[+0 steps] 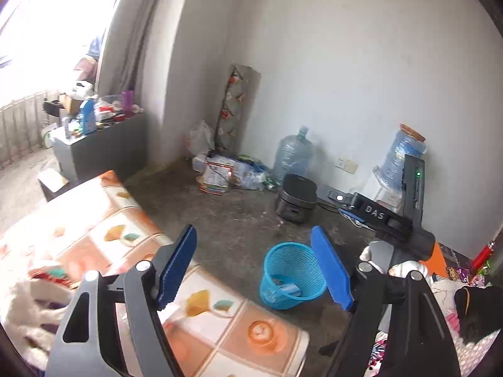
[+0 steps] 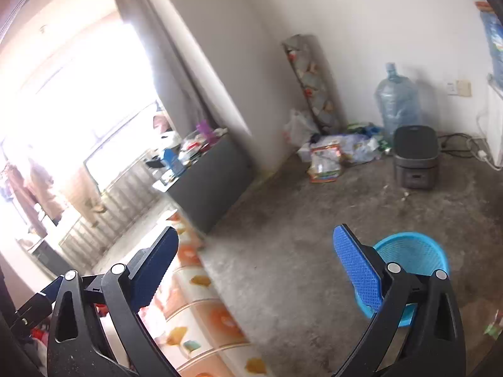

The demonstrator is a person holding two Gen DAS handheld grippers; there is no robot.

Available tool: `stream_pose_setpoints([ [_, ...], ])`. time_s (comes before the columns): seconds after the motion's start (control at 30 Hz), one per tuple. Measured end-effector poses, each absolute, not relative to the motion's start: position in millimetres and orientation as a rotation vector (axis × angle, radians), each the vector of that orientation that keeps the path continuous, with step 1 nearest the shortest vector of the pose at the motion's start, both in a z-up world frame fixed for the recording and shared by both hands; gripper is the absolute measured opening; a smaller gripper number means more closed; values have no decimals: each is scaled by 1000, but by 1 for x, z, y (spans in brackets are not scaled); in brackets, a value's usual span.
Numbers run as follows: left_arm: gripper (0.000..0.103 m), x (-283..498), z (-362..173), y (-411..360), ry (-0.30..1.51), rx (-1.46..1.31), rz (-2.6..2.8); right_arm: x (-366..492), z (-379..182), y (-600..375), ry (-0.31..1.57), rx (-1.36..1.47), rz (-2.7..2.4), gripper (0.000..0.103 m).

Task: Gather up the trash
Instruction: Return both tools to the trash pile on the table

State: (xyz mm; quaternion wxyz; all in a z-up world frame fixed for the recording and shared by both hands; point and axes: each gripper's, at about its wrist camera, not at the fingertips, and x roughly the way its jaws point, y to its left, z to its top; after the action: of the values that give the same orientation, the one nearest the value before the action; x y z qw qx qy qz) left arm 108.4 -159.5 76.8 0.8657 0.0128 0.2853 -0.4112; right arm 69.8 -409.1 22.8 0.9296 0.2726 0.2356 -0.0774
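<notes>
Hovering both tools released and empty, left tool (image 1: 253, 270), right tool (image 2: 254, 267); I'd pick the next scrap, then drop squarely over the blue basket (image 1: 292, 275).

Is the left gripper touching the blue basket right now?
Apart. In the left wrist view the left gripper is open and empty, raised above the floor, while the blue basket stands on the floor beyond its fingers.

A bright blue mesh basket (image 1: 292, 275) sits by an orange-and-white leaf-patterned cloth (image 1: 201, 308).
</notes>
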Motion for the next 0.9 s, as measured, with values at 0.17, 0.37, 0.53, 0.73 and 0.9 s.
stream_pose_setpoints([
  [0.17, 73, 92, 69, -67, 579, -71, -724, 94, 14, -349, 609, 587, 71, 94],
  [0.37, 73, 70, 38, -10, 609, -145, -671, 110, -6, -283, 766, 550, 215, 87],
  [0.53, 66, 67, 1, -13, 681, -119, -652, 121, -20, -263, 861, 540, 216, 80],
  [0.73, 60, 68, -36, -34, 754, -12, -597, 134, -47, -262, 980, 637, 186, 69],
  [0.9, 54, 72, -51, -56, 753, 90, -582, 141, -64, -266, 1029, 711, 167, 60],
])
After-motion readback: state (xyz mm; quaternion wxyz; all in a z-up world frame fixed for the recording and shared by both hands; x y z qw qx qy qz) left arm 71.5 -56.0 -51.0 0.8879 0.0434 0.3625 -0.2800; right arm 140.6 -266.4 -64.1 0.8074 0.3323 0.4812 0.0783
